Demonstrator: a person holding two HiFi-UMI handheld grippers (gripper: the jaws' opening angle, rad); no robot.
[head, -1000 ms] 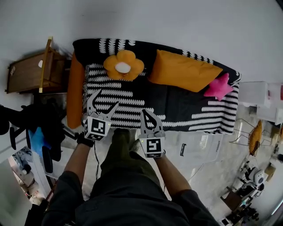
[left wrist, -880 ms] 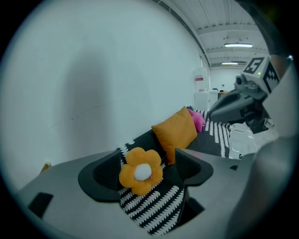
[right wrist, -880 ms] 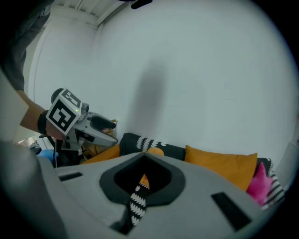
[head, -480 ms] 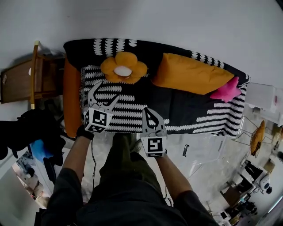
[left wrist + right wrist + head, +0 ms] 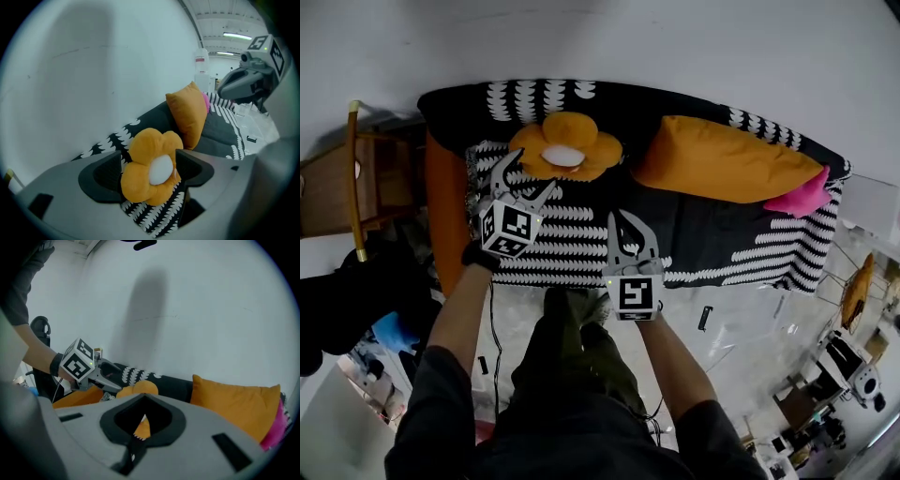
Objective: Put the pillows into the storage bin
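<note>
An orange flower pillow (image 5: 565,155) with a white middle leans on the back of a black-and-white patterned sofa (image 5: 581,244). To its right lie a long orange pillow (image 5: 727,161) and a pink star pillow (image 5: 806,197). My left gripper (image 5: 528,173) is open and hangs just before the flower pillow's lower left edge. In the left gripper view the flower pillow (image 5: 152,164) shows between the jaws; whether they touch it I cannot tell. My right gripper (image 5: 625,217) is shut and empty over the seat's front. A see-through bin (image 5: 741,314) stands on the floor, right of my legs.
A wooden chair (image 5: 356,178) stands left of the sofa, beside its orange armrest (image 5: 445,211). Dark gear and a blue thing (image 5: 394,330) lie on the floor at the left. Furniture and clutter (image 5: 853,356) fill the far right. A white wall (image 5: 628,37) backs the sofa.
Both grippers have moved forward and down toward the sofa. The left one has come close to the flower pillow. Its jaws stay equally wide; the right stays shut.
</note>
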